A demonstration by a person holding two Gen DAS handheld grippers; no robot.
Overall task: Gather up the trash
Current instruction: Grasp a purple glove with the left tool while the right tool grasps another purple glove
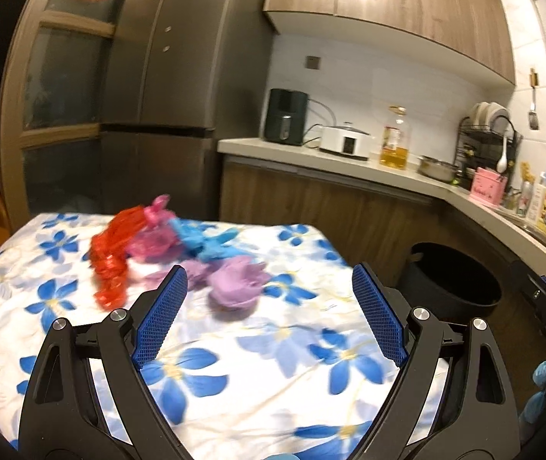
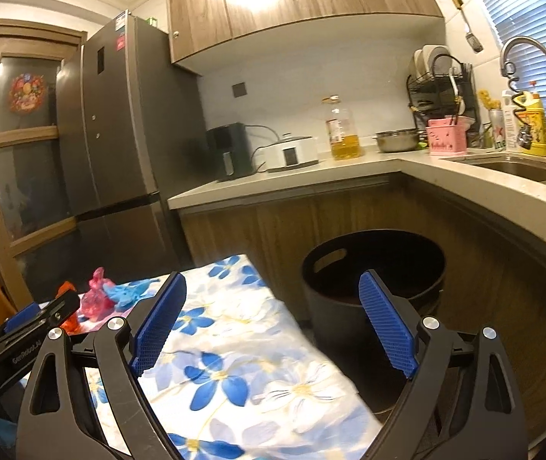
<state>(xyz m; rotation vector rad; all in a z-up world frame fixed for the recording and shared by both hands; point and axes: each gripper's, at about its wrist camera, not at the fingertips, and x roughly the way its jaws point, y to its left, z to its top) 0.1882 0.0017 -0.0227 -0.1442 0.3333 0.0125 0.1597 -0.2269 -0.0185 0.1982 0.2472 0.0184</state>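
1. Table covered with a white cloth (image 1: 234,364) printed with blue flowers; trash sat in a cluster toward its far left corner.
2. Cluster, left wrist view: red crumpled plastic (image 1: 114,257) at the left, pink bag (image 1: 154,230) beside it, blue crumpled piece (image 1: 208,241) to the right, purple crumpled piece (image 1: 234,283) nearest the camera. Pieces touched or overlapped; edges were blurred.
3. Left gripper (image 1: 269,287): jaws spread wide, nothing between the pads. The purple piece lay just ahead of the tips, apart from them.
4. Right gripper (image 2: 273,295): jaws spread wide, nothing between them. It pointed over the right edge of the table toward the bin.
5. Black round bin (image 2: 372,268) with a handle slot stood on the floor just beside the table's right edge, against the wooden counter cabinets. Interior was dark; contents could not be made out in either view.
6. Counter (image 2: 349,176) carried a black appliance, a white cooker, an oil bottle (image 2: 344,130) roughly a third full of yellow oil, a steel pot and a pink holder.
7. Dish rack (image 2: 441,84) at the counter's corner held plates upright.
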